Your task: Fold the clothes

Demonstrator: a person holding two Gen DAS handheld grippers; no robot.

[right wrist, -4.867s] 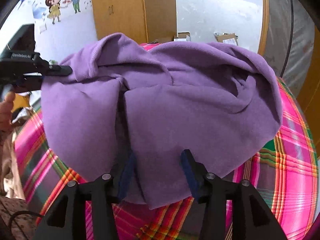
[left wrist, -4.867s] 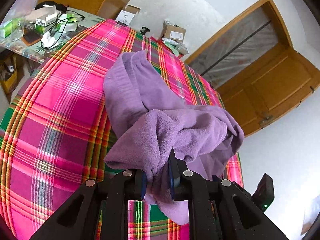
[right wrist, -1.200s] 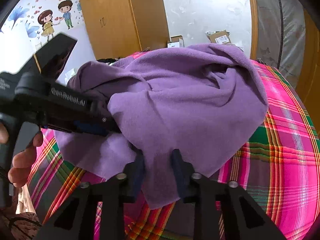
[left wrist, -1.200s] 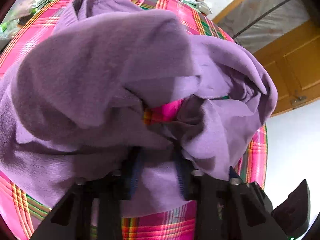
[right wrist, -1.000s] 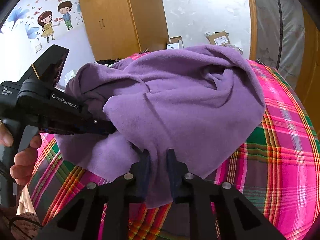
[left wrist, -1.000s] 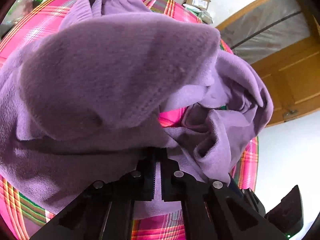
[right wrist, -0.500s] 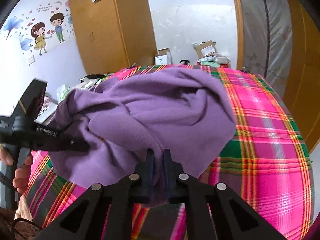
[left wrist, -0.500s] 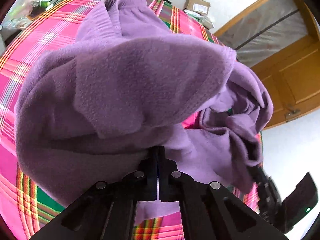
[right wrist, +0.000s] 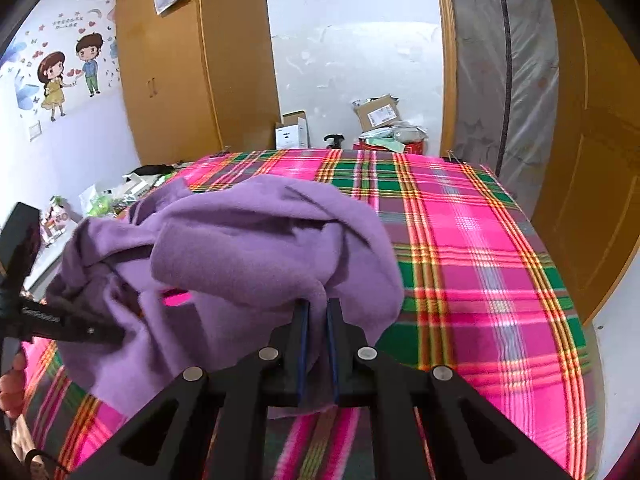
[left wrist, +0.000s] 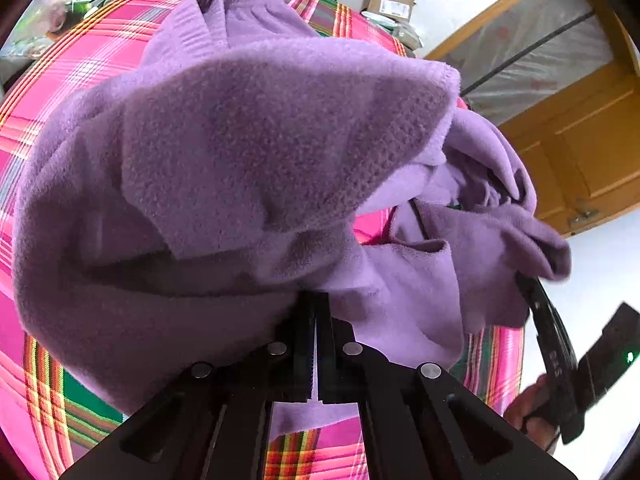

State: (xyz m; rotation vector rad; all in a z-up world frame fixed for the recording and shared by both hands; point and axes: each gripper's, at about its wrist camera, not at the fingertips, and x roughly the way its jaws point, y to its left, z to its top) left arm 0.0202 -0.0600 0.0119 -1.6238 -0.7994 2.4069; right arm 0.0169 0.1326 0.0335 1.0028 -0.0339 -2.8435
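- A purple fleece garment [right wrist: 256, 248] is seen bunched on a bed covered by a pink, green and yellow plaid cloth [right wrist: 480, 248], lying toward the 9 o'clock side of the bed in the right wrist view.
- The right gripper [right wrist: 316, 312] is clamped on a fold of the garment's near edge; fabric is pinched between its 2 blue-padded fingers [right wrist: 303, 340].
- The left gripper [left wrist: 316, 308] is closed, its 2 fingers pressed together on a thin layer of the fleece at 6 o'clock.
- In the right wrist view, the left gripper is seen at 9 o'clock, buried in the cloth, with a hand [right wrist: 12, 384] on its handle.
- Cardboard boxes [right wrist: 378, 114] are seen at 12 o'clock beyond the bed.
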